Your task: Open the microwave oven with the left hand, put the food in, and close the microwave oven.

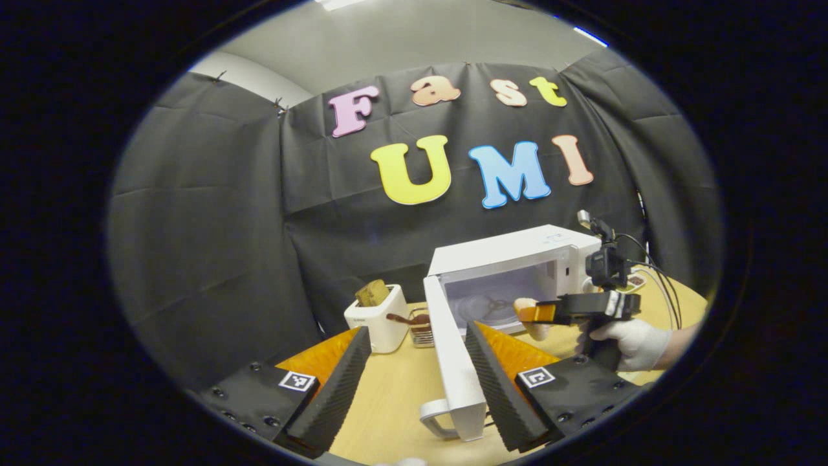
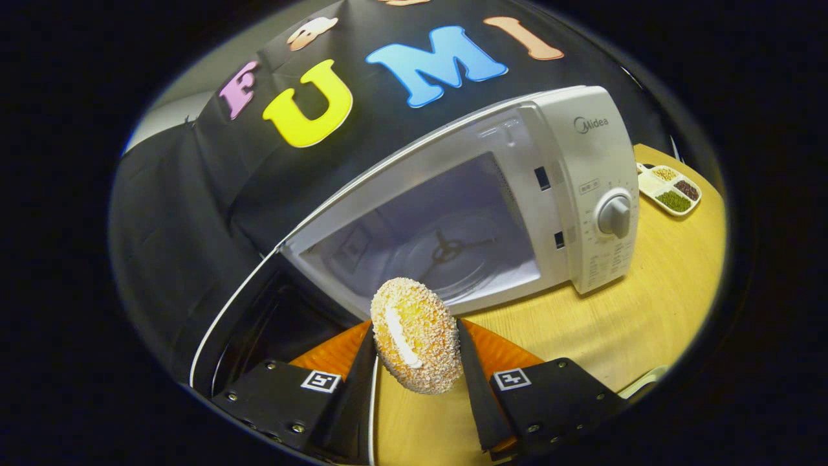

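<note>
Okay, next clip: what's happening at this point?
A person works two handheld grippers at a wooden table. The microwave stands open, its door swung out. The right gripper has its jaws closed on a crumb-coated bread roll and holds it just in front of the empty cavity, not yet inside. The left gripper is open, with the door's edge between its jaws. A toaster sits left of the oven.

table (image 2: 653, 304): light wood, round edge
microwave (image 2: 582, 188): on table, ahead of right gripper, door open
toaster (image 1: 378, 317): on table, ahead-left of left gripper
divided tray (image 2: 669, 188): on table, beyond microwave, right
</note>
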Demonstrator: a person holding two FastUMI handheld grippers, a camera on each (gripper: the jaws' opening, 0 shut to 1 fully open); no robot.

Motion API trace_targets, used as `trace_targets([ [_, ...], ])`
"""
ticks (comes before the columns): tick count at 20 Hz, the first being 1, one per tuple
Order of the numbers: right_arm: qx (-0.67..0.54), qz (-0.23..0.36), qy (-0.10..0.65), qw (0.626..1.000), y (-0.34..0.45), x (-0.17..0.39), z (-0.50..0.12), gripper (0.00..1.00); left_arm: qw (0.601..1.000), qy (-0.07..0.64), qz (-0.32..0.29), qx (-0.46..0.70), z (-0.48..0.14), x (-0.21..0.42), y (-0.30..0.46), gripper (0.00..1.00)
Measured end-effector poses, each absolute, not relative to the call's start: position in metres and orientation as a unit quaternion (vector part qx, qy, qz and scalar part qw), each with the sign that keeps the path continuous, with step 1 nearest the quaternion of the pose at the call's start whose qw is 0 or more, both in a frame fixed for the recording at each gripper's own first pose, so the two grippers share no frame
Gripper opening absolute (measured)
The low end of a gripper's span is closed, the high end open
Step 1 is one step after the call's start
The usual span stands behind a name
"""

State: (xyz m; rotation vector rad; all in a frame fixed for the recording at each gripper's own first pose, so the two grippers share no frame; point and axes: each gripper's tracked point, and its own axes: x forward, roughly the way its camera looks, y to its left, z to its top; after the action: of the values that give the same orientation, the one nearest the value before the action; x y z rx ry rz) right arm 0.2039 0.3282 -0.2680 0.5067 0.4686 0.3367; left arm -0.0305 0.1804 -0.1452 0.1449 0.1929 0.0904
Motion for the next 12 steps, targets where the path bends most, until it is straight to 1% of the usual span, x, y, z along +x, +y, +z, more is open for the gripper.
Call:
trace_targets([
  [3,0.271,0.125,0.205,0.932,0.343,0.244,-0.275,0.7,0.99,0.104,0.051,0.075,-0.158,-0.033,0.192,1.0],
  [4,0.283,0.11,0.199,0.932,0.345,0.254,-0.278,0.71,0.99,0.103,0.052,0.08,-0.158,-0.032,0.195,0.98],
  [5,0.287,0.094,0.19,0.934,0.346,0.267,-0.281,0.71,0.99,0.101,0.052,0.084,-0.158,-0.033,0.195,1.0],
  [7,0.293,0.065,0.178,0.937,0.345,0.288,-0.288,0.7,0.99,0.099,0.05,0.086,-0.16,-0.033,0.197,1.0],
  [8,0.297,0.048,0.173,0.938,0.345,0.298,-0.291,0.71,0.99,0.1,0.05,0.086,-0.16,-0.032,0.198,0.94],
  [9,0.302,0.038,0.172,0.937,0.346,0.306,-0.296,0.71,0.99,0.101,0.049,0.085,-0.164,-0.032,0.197,0.98],
  [11,0.307,0.021,0.168,0.937,0.349,0.318,-0.302,0.71,0.99,0.1,0.048,0.085,-0.163,-0.032,0.195,0.98],
  [12,0.309,0.019,0.157,0.938,0.351,0.326,-0.299,0.71,0.99,0.097,0.049,0.087,-0.162,-0.032,0.194,1.0],
])
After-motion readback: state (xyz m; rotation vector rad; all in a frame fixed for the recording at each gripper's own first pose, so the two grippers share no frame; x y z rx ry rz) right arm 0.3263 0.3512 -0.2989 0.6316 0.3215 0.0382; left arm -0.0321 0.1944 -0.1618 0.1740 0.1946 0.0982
